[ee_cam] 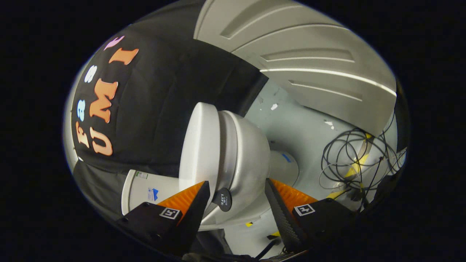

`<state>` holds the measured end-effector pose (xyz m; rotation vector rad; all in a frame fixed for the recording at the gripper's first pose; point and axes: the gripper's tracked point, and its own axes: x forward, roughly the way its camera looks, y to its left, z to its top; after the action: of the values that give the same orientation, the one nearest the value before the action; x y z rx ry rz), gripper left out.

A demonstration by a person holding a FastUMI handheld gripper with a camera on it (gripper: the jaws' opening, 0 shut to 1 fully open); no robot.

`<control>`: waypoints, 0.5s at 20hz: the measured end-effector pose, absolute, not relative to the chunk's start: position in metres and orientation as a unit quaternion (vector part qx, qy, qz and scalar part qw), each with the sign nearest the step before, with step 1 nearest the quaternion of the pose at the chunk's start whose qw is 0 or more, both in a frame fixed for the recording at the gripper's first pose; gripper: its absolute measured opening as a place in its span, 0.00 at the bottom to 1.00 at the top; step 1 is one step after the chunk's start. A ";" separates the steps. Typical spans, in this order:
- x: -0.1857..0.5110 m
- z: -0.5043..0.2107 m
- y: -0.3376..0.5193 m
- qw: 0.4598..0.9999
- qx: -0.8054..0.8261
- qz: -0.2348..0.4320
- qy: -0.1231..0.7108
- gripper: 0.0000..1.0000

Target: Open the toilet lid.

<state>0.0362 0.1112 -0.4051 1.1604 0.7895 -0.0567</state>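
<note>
The pale grey floor (pixel 305 134) carries the white toilet (pixel 233 153). A tangle of black cables (pixel 349 156) lies beside the toilet, over strips of yellow tape (pixel 355 167), near the toilet's base.

The gripper (pixel 237 189) has two wedge-shaped fingers (pixel 189 209) that get narrow toward the tips. The inner face of each finger is covered with a ribbed, finely textured pad. Each finger comes out from a black block-shaped housing (pixel 149 222), and on top of each housing there is a small square marker (pixel 170 213), white with a black pattern.
</note>
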 end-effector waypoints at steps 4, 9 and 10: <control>0.038 -0.411 0.113 0.743 0.563 -0.024 0.362 0.97; 0.039 -0.419 0.134 0.736 0.556 0.007 0.385 0.89; 0.040 -0.419 0.136 0.736 0.555 0.011 0.389 0.86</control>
<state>0.0396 0.1355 -0.4195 1.2184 0.8536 0.0242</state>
